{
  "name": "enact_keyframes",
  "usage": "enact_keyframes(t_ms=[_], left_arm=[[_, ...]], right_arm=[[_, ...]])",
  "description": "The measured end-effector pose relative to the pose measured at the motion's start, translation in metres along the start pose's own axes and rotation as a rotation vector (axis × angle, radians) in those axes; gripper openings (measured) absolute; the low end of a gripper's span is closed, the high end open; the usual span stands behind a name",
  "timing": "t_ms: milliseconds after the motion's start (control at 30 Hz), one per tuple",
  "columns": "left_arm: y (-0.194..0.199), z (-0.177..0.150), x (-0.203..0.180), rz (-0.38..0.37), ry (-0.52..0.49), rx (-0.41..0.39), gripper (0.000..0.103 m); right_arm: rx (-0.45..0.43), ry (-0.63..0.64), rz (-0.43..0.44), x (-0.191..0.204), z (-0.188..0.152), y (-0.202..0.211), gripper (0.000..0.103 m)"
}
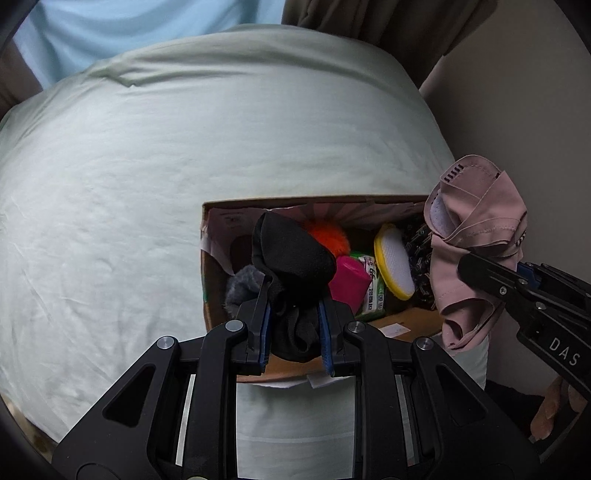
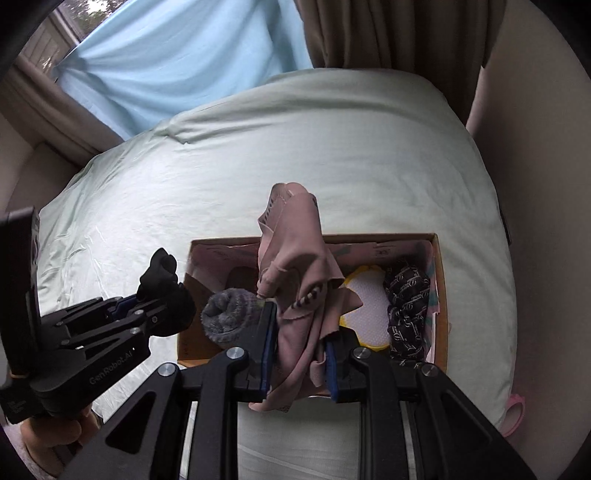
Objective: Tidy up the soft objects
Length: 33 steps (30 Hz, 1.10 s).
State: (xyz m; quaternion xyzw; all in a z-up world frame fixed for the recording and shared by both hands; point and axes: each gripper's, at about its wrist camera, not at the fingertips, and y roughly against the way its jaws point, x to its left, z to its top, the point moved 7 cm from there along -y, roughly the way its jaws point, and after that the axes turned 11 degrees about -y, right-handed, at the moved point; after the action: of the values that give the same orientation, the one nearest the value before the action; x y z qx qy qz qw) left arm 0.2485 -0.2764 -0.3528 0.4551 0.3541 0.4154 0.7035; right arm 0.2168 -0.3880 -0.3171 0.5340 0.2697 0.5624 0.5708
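Observation:
An open cardboard box [image 1: 214, 258] [image 2: 441, 295] lies on the pale green bed. My left gripper [image 1: 293, 325] is shut on a black sock [image 1: 291, 254], held over the box's left part; it also shows in the right wrist view [image 2: 162, 280]. My right gripper [image 2: 299, 354] is shut on a dusty pink cloth [image 2: 295, 280], hanging above the box; the same cloth [image 1: 476, 236] shows at the box's right end in the left wrist view. Inside the box lie a grey fuzzy sock [image 2: 229, 314], an orange fluffy item [image 1: 328, 234], a magenta block [image 1: 351, 280], a yellow-rimmed white pad [image 1: 395, 258] and a dark patterned cloth [image 2: 406, 310].
The bed sheet [image 1: 147, 203] spreads wide to the left and behind the box. A brown curtain [image 2: 388, 33] and a light blue cloth [image 2: 177, 62] hang beyond the bed. A wall stands close on the right. A pink ring [image 2: 515, 415] lies at the bed's right edge.

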Motion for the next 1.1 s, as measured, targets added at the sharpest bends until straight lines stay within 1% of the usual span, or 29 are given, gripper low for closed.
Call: enact_keyframes(t_ms=[167,267,333,367,400,433,467,500,667,800,1000,1100], left_arm=[[-0.034,0.000,0.006,-0.010,-0.004,0.060,0.018],[-0.046,0.000,0.005,-0.014,-0.021,0.081,0.018],[-0.048,0.003,0.004,-0.017,-0.033,0.085,0.034],[-0.050,0.003,0.002,-0.029,-0.030,0.091,0.066],[-0.052,0.004,0.002,-0.035,-0.025,0.094,0.098],[-0.051,0.004,0.003,-0.029,-0.022,0.090,0.102],[-0.050,0.005,0.003,-0.023,-0.023,0.081,0.103],[-0.052,0.004,0.003,-0.020,-0.028,0.088,0.103],[-0.058,-0.002,0.004,-0.005,-0.036,0.113,0.103],[-0.055,-0.004,0.007,0.001,-0.023,0.101,0.103],[-0.034,0.000,0.015,0.020,-0.006,0.071,0.103],[-0.018,0.002,0.020,0.037,0.001,0.049,0.103]], right_arm=[[0.034,-0.048,-0.015,-0.017,0.004,-0.019,0.021],[0.057,-0.078,-0.017,-0.024,0.006,-0.031,0.021],[0.070,-0.109,-0.012,-0.028,0.008,-0.038,0.024],[0.080,-0.125,-0.006,-0.029,0.009,-0.041,0.033],[0.087,-0.141,-0.003,-0.031,0.010,-0.044,0.055],[0.084,-0.155,0.002,-0.032,0.011,-0.045,0.070],[0.075,-0.166,0.007,-0.033,0.013,-0.045,0.096],[0.069,-0.171,0.008,-0.034,0.014,-0.044,0.103],[0.063,-0.193,-0.007,-0.038,0.015,-0.044,0.103],[0.068,-0.184,-0.013,-0.037,0.013,-0.043,0.103],[0.053,-0.148,-0.006,-0.031,0.009,-0.036,0.103],[0.044,-0.133,0.003,-0.023,0.008,-0.029,0.103]])
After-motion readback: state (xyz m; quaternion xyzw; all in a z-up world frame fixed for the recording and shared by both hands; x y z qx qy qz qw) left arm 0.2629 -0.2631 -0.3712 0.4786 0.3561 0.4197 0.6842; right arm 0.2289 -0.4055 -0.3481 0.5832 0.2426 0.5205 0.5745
